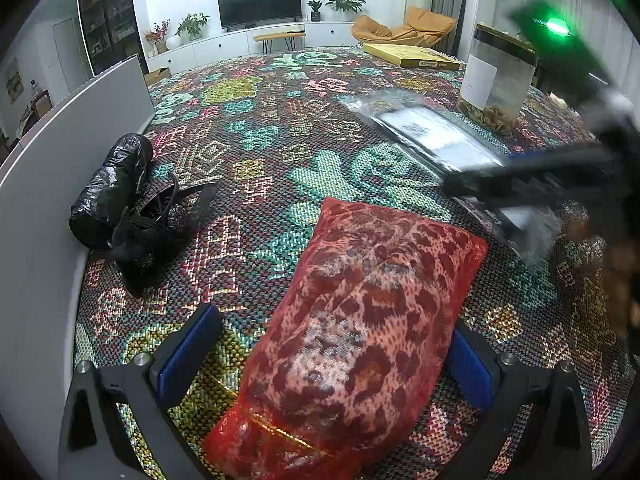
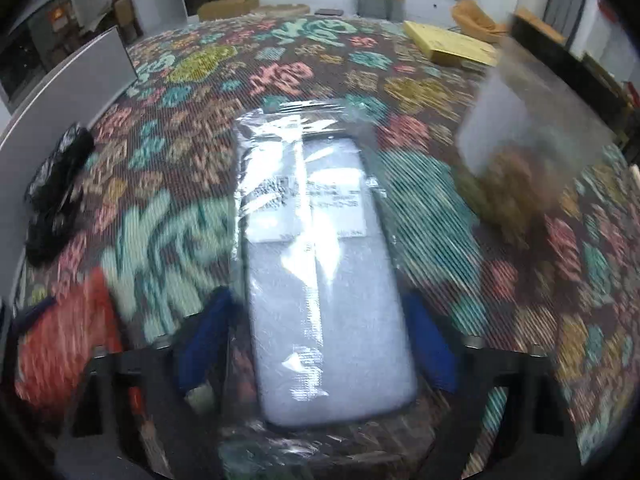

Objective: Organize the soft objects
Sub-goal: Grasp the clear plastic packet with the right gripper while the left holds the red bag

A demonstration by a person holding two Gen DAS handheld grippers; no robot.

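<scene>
Left tongs (image 1: 328, 360) apart around the pouch (image 1: 360, 320); right tongs (image 2: 320, 340) seem clamped on the slick pack (image 2: 316, 248), which may slip toward the jar (image 2: 532, 152) at 2 o'clock.

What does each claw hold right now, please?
Left claw: around the red leopard-print pouch; its left pad stands apart, so a grip cannot be told.
Right claw: closed on the clear-wrapped grey packet.
</scene>
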